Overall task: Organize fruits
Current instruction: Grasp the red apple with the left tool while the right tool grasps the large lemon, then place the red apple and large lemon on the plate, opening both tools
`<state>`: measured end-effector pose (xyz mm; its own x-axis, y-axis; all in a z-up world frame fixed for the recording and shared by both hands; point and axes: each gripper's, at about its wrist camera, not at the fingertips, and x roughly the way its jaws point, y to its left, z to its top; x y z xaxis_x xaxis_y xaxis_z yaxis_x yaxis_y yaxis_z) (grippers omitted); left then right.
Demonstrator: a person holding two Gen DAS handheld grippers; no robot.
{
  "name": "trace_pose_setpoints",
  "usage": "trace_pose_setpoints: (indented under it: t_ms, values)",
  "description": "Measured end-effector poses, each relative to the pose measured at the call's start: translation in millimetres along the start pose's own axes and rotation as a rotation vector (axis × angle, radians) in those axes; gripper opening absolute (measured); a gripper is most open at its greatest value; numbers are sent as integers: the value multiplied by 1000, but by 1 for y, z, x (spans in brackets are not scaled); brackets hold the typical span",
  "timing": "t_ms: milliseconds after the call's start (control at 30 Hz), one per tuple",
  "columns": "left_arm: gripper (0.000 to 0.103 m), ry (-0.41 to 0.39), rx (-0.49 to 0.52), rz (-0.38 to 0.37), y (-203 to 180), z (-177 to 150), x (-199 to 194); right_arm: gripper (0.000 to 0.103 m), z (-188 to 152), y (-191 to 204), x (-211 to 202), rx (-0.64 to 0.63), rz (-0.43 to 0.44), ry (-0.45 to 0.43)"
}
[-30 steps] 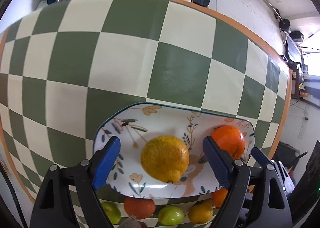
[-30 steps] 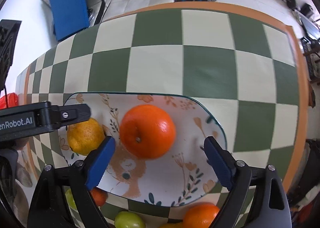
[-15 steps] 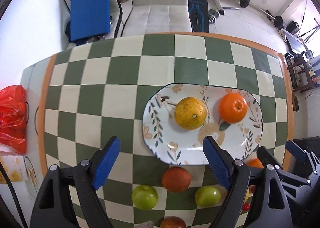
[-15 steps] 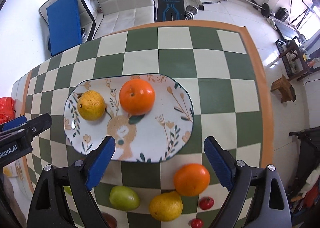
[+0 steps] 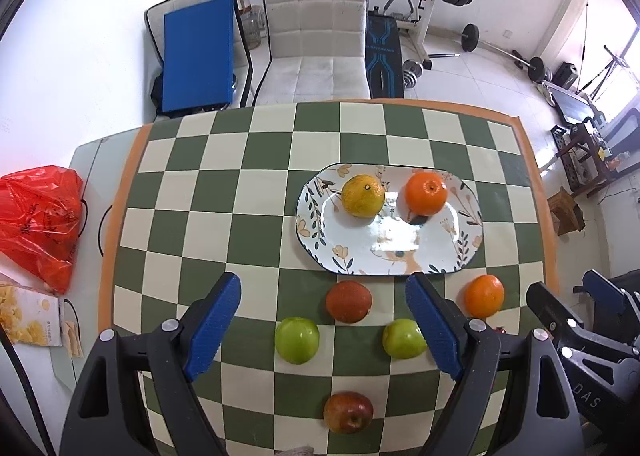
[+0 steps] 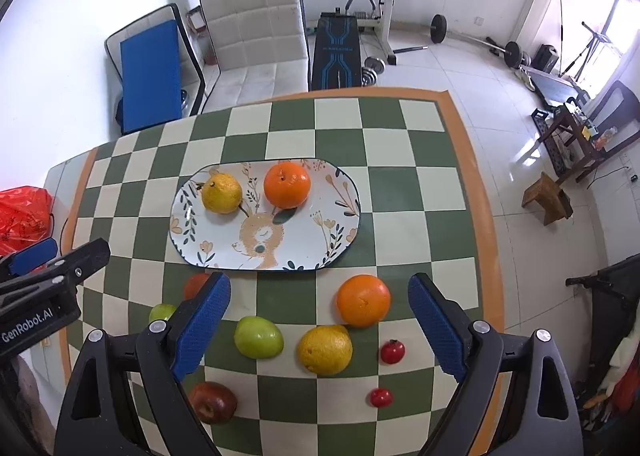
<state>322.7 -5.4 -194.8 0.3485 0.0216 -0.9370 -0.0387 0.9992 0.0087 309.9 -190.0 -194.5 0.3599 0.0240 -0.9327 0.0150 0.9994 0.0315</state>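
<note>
Holding the left claw (image 5: 322, 284) spread wide and empty, high over the chequered bench (image 5: 192, 215). Looking down on the loose fruit: a green apple (image 5: 297, 340) on the left, a reddish fruit (image 5: 348, 302) just beyond it, possibly a peach, hard telling from up here, and a red apple (image 5: 348, 412) nearest. Probably picking the green apple first: dropping straight down, straddling it at its widest, closing gently to avoid rolling or bruising it. Moving right, carrying toward the bare near half of the plate (image 5: 308, 223), steering clear of the yellow citrus (image 5: 363, 195) and the orange (image 5: 426, 193) sitting side by side at its far edge. Further right, holding the right claw (image 6: 319, 282) gaping too, gripping nothing, lining up over the loose orange (image 6: 363, 300) and the loose citrus (image 6: 325, 350), minding a small red tomato (image 6: 392, 352) just beside them.
</note>
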Motion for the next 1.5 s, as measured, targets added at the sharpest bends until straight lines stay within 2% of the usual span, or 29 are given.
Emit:
trace_pose_setpoints:
  t_ms: [267, 533, 567, 600, 633, 767, 833, 900, 1000, 1033, 1133, 1200, 1233, 1267, 1300, 1333, 1367, 1500]
  values:
    - [84, -91, 25, -12, 0, -20, -53, 93, -23, -3, -59, 22, 29, -71]
    - [84, -105, 15, -34, 0, -28, -67, 93, -31, -2, -88, 43, 78, -110]
    - [87, -98, 10, -36, 1, -28, -65, 93, -32, -3, -88, 46, 82, -111]
    - [92, -80, 7, -36, 1, -27, -59, 93, -31, -5, -86, 53, 86, -108]
    - [102, -64, 7, -33, 2, -27, -54, 93, -32, -8, -83, 63, 89, -103]
    - [103, 4, 14, -5, 1, -37, -23, 93, -37, -28, -48, 114, 115, -30]
    - [103, 86, 12, -16, 0, -49, 4, 93, -42, -39, -22, 140, 145, 31]
    - [103, 217, -1, -43, -1, -70, 41, 91, -52, -46, 13, 153, 149, 106]
    - [102, 377, -16, -58, -5, -102, 88, 80, -66, -48, 66, 141, 147, 216]
    - [102, 427, -15, -53, -7, -114, 103, 79, -71, -48, 84, 138, 141, 254]
    - [102, 531, -15, -64, -15, -137, 133, 77, -81, -45, 125, 128, 134, 329]
    - [102, 564, -10, -74, -20, -147, 147, 76, -84, -41, 147, 115, 124, 360]
    - [98, 575, -7, -81, -23, -150, 153, 72, -87, -39, 158, 105, 113, 378]
    - [90, 589, 0, -92, -28, -155, 161, 67, -89, -38, 166, 114, 137, 389]
    - [83, 596, 12, -94, -32, -158, 165, 66, -90, -37, 171, 117, 153, 404]
    - [68, 599, 26, -92, -36, -162, 170, 66, -91, -35, 172, 109, 148, 406]
    - [63, 599, 41, -75, -38, -163, 172, 66, -93, -31, 171, 88, 136, 406]
    - [63, 562, 59, -73, -41, -169, 166, 66, -111, -26, 167, 75, 159, 452]
